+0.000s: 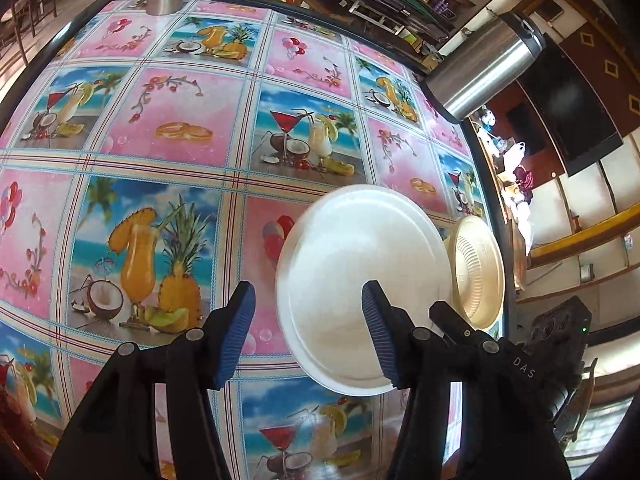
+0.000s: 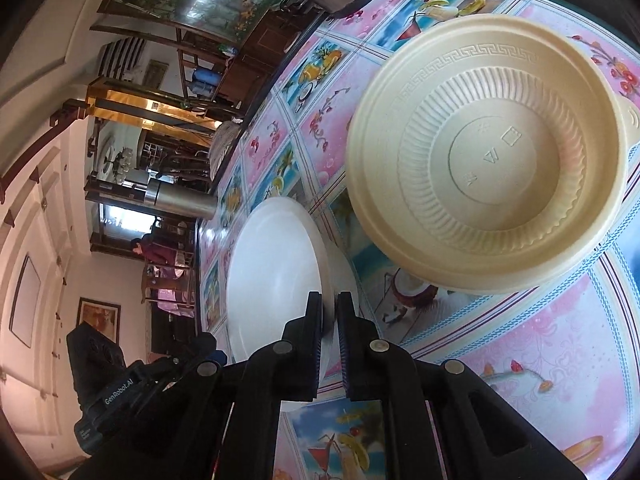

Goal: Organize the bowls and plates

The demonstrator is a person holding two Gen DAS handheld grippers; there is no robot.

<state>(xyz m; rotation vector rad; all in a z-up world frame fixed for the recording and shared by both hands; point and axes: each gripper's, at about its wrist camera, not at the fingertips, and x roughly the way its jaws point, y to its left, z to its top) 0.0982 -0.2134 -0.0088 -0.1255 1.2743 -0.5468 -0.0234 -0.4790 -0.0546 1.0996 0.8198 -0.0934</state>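
Right wrist view, our right gripper (image 2: 329,312) pinching white bowl (image 2: 276,276) rim, beige bowl (image 2: 488,152) at two o'clock, our left gripper (image 1: 308,312) spread, holding nothing, flowered tablecloth (image 1: 180,128) beneath.

Bright daylight, heavy fisheye edge warping

My left gripper (image 1: 308,312) points steeply down, jaws apart and gripping nothing. My right gripper (image 2: 330,312) angles down, jaws pinched nearly together.
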